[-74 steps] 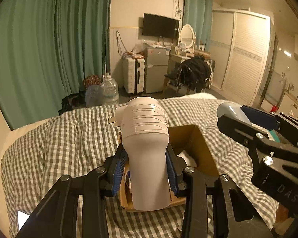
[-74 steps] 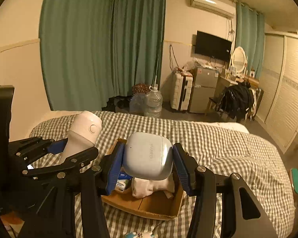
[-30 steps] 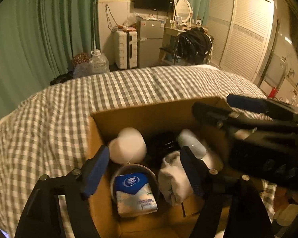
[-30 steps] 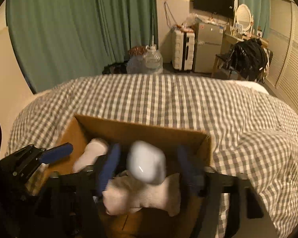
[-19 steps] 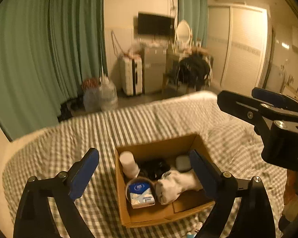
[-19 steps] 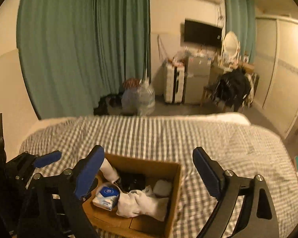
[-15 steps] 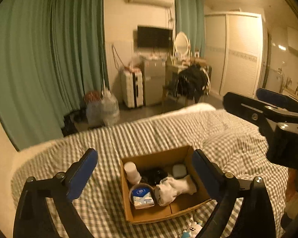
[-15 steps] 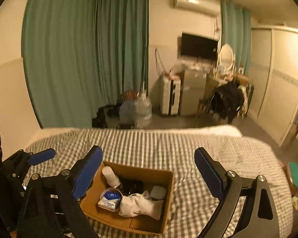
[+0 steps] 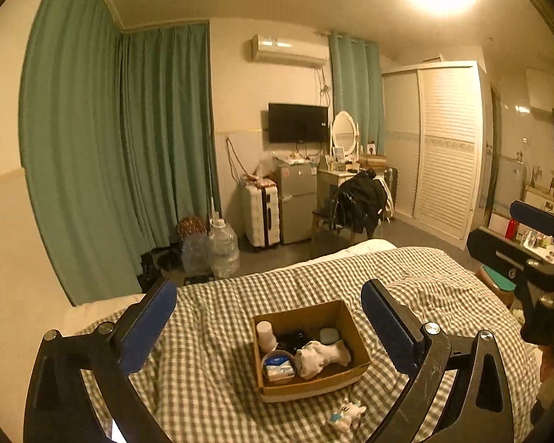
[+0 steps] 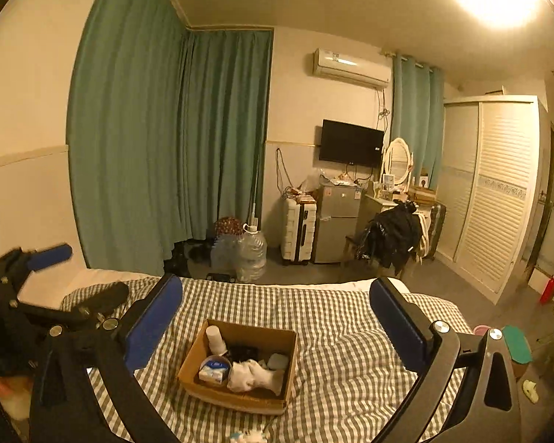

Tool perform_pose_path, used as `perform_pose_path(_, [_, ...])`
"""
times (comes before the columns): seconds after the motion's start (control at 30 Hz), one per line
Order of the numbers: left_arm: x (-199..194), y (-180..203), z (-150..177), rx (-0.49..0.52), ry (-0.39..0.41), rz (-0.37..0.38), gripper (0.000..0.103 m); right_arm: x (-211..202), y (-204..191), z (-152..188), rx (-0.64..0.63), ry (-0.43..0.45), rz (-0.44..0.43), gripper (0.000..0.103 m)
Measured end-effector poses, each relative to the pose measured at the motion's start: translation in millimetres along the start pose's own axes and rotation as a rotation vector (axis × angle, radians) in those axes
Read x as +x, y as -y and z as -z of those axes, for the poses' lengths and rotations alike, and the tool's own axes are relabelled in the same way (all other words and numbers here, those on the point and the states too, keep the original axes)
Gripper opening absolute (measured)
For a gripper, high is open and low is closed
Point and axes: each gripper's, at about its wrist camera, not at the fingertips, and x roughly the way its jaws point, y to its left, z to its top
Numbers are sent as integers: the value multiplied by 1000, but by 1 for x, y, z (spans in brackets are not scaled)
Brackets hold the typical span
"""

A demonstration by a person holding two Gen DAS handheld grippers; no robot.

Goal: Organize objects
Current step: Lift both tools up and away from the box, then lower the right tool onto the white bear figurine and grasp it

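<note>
An open cardboard box [image 9: 358,336] [image 10: 194,360] sits on the checked bed. Inside lie a white bottle [image 9: 266,334] [image 10: 215,337], a small grey-white case [image 9: 328,335] [image 10: 278,361], a white sock [image 9: 323,356] [image 10: 253,373], a blue tissue pack [image 9: 279,368] [image 10: 212,372] and something black [image 9: 290,339]. My left gripper [image 9: 267,323] is wide open and empty, high above and behind the box. My right gripper [image 10: 275,317] is also wide open and empty, well back from the box.
A small white plush toy [image 9: 345,413] lies on the checked bedspread [image 9: 210,361] in front of the box. Beyond the bed stand water jugs [image 9: 221,247], a white suitcase [image 9: 260,214], a small fridge [image 9: 295,199], a chair with a black jacket [image 9: 362,203] and a wardrobe [image 9: 443,147].
Both grippers let go of the white bottle and the case into the box, opened wide, then pulled up and back; the box now looks small and far.
</note>
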Motion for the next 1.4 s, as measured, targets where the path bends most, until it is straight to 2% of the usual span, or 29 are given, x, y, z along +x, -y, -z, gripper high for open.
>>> perform_pose_path(0.13, [-27, -1, 23, 4, 12, 4, 103, -29, -4, 23, -1, -1, 5, 102])
perform_pose_path(0.23, [-33, 2, 49, 32, -9, -8, 103, -43, -7, 44, 8, -13, -5, 102])
perform_pose_path(0.4, [-13, 3, 100, 37, -68, -41, 103, -39, -23, 95, -20, -62, 8, 102])
perform_pose_path(0.63, [46, -7, 164, -10, -200, -79, 103, 10, -33, 171, -26, -175, 7, 102])
perform_pose_path(0.8, [90, -14, 197, -28, -276, -109, 103, 57, -29, 210, 0, -272, 2, 102])
perform_pose_path(1.0, [134, -17, 227, -79, -367, -88, 103, 103, -29, 240, -9, -365, -37, 102])
perform_pose_path(1.2, [164, -15, 257, -73, -435, -85, 103, 141, -35, 269, -25, -421, -61, 102])
perform_pose_path(1.4, [190, -13, 282, -77, -530, -64, 103, 174, -38, 307, -30, -578, -93, 102])
